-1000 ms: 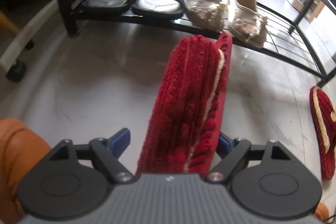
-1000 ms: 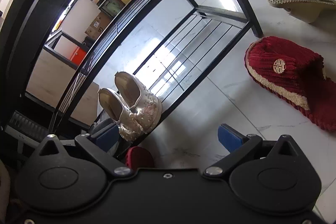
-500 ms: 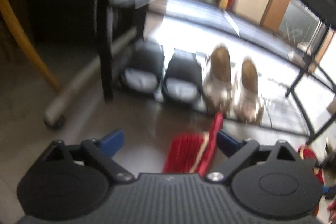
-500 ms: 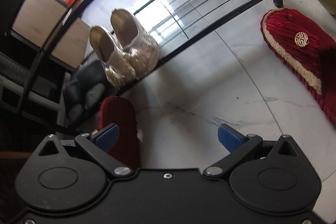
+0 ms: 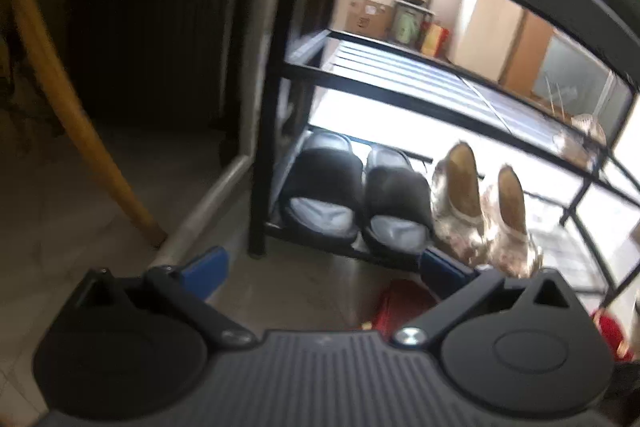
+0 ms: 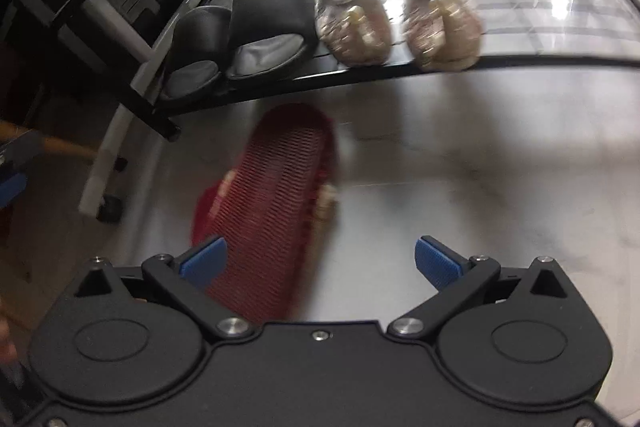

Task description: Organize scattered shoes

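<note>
Both our tools, left tool opening and right tool spread, grasp nothing, so we risk nudging the red slipper sideways.

L gripper opening, empty; 2 black slides on rack.

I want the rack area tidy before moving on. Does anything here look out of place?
Yes. A red slipper lies sole-up on the floor in front of the shoe rack, not on it. The black slides and beige flats sit paired on the bottom shelf. Neither hand-held gripper holds anything.
</note>
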Action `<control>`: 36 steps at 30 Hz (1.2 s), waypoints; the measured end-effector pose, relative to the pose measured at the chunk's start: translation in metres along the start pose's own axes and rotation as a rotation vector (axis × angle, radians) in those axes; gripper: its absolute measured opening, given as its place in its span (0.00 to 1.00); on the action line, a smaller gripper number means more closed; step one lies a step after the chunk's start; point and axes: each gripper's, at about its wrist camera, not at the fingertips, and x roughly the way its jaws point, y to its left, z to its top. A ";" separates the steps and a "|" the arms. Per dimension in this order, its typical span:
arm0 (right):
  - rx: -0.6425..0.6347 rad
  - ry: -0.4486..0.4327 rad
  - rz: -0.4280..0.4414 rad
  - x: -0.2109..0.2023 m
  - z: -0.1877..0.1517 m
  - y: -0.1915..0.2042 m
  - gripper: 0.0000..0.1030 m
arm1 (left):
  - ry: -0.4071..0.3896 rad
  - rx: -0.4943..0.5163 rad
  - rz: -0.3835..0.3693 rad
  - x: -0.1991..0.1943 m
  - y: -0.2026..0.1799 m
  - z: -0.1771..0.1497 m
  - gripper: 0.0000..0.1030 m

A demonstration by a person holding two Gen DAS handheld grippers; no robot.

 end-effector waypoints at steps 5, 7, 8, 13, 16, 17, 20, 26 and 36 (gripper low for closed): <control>0.149 0.070 -0.023 0.041 -0.003 0.017 0.99 | 0.055 -0.122 -0.035 0.007 0.020 0.003 0.99; 0.140 0.078 -0.060 0.051 -0.009 0.031 0.99 | 0.053 -0.119 -0.024 0.006 0.021 0.002 0.99; 0.067 0.079 -0.100 0.055 -0.013 0.049 0.99 | 0.038 -0.110 -0.010 0.004 0.023 0.003 0.99; -0.029 0.143 -0.198 0.071 -0.023 0.088 1.00 | 0.008 -0.138 0.043 -0.001 0.037 0.006 0.99; -0.008 0.159 -0.260 0.080 -0.022 0.095 1.00 | -0.007 -0.182 0.078 -0.003 0.046 0.008 0.99; -0.007 0.170 -0.297 0.087 -0.022 0.099 1.00 | -0.011 -0.189 0.087 -0.004 0.048 0.009 0.99; -0.039 0.191 -0.357 0.101 -0.023 0.110 1.00 | -0.024 -0.223 0.112 -0.005 0.056 0.009 0.99; -0.228 0.240 -0.479 0.123 -0.039 0.141 1.00 | -0.025 -0.243 0.130 -0.002 0.061 0.009 0.99; -0.349 0.216 -0.389 0.097 -0.040 0.137 0.73 | -0.015 -0.261 0.125 0.002 0.062 0.009 0.99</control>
